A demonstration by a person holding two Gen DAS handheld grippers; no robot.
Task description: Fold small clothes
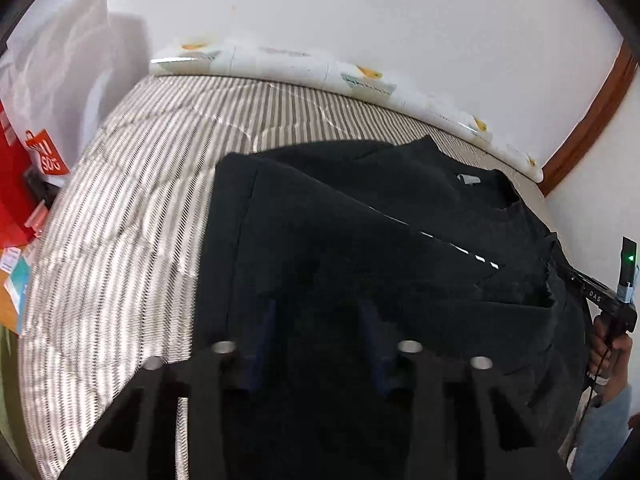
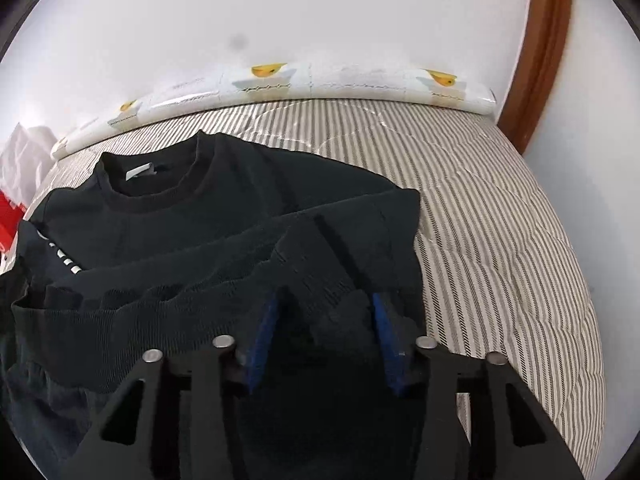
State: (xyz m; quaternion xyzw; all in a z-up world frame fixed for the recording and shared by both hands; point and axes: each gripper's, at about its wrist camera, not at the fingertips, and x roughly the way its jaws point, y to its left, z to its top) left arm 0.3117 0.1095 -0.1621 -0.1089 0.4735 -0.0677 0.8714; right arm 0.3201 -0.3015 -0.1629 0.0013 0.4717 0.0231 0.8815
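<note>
Black sweater (image 2: 224,216) lies on striped bed cover (image 2: 500,208), sleeves already folded inward. Left gripper (image 1: 320,320) and right gripper (image 2: 326,308) both spread wide over hem, nothing clamped. Bottom-to-collar fold remains.

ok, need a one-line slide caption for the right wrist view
Right tongs, open, over the lower hem of a black sweatshirt lying collar-away on a striped quilt.

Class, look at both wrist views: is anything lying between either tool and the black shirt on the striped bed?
Nothing visible does. The left tool and the right tool both sit open right over the black shirt, with fabric between their pads. Only the striped bed cover surrounds it.
</note>
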